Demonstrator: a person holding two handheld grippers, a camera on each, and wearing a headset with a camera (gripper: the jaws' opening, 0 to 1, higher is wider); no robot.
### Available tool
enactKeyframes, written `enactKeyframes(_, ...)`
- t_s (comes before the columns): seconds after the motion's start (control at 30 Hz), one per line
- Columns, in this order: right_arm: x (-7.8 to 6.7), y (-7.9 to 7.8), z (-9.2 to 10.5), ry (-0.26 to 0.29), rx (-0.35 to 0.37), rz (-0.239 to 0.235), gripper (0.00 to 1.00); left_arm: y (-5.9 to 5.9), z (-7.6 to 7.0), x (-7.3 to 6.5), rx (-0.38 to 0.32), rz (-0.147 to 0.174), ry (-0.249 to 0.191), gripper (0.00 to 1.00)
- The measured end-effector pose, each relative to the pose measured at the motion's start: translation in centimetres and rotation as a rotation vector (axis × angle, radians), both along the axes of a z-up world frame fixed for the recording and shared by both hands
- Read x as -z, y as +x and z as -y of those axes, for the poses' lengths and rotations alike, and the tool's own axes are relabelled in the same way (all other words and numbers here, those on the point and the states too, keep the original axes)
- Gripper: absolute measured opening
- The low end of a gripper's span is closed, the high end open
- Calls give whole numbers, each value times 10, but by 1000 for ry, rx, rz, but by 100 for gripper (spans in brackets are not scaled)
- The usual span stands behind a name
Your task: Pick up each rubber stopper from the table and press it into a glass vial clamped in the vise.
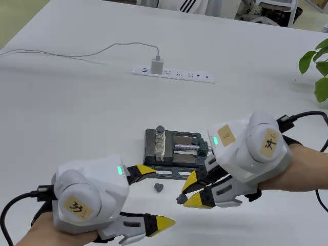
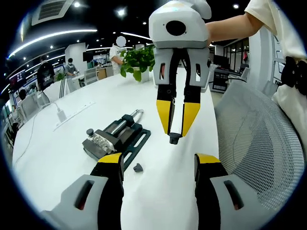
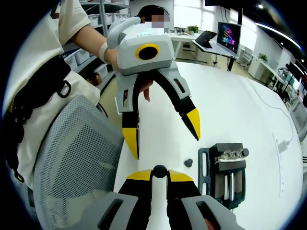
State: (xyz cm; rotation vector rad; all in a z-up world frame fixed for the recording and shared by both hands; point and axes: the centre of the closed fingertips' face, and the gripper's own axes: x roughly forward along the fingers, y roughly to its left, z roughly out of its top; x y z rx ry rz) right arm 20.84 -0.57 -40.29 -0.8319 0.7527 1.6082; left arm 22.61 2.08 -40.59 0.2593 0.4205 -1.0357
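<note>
**Head view.** The right gripper (image 1: 183, 195), on the right, had its yellow-tipped jaws pressed together on the held stopper (image 1: 181, 199), a small dark rubber plug pinched at the jaw tips. It sat just to the near side of the vise (image 1: 180, 154). The left gripper (image 1: 155, 197), at the near left, had its jaws spread wide. The loose stopper (image 1: 159, 187) lay on the white table (image 1: 77, 113) between the two grippers, close to the near edge of the vise base. A glass vial (image 1: 160, 146) stood upright, clamped at the left end of the vise, with the seated stopper (image 1: 160, 129) on its mouth. At the far side of the table lay a power strip (image 1: 177, 74) with a white charger (image 1: 157, 66) plugged in and a cable (image 1: 77, 55) trailing left. Plant leaves (image 1: 318, 66) showed at the far right.

**Right gripper view.** The rounded end of the held stopper stood out between the two closed jaw tips.
</note>
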Motion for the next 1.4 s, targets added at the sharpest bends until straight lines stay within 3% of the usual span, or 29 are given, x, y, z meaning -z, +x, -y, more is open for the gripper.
enactKeyframes(0.2,0,7,-1,-13,-7,9,6,11,-20,2,-110,6,4,79)
enactKeyframes(0.33,2,12,-1,-26,-13,13,6,16,-32,4,-170,-17,-5,91)
enactKeyframes(0.43,3,14,0,-34,-20,16,6,20,-40,4,-208,-12,-9,95)
enactKeyframes(0.6,3,24,-2,-50,-30,24,6,22,-50,3,-253,-22,-26,96)
enactKeyframes(0.97,-9,62,-12,-86,-59,78,6,22,-66,2,-308,-20,-32,94)
enactKeyframes(1.4,-11,102,-23,-154,-118,126,6,22,-73,1,-320,-25,-38,93)
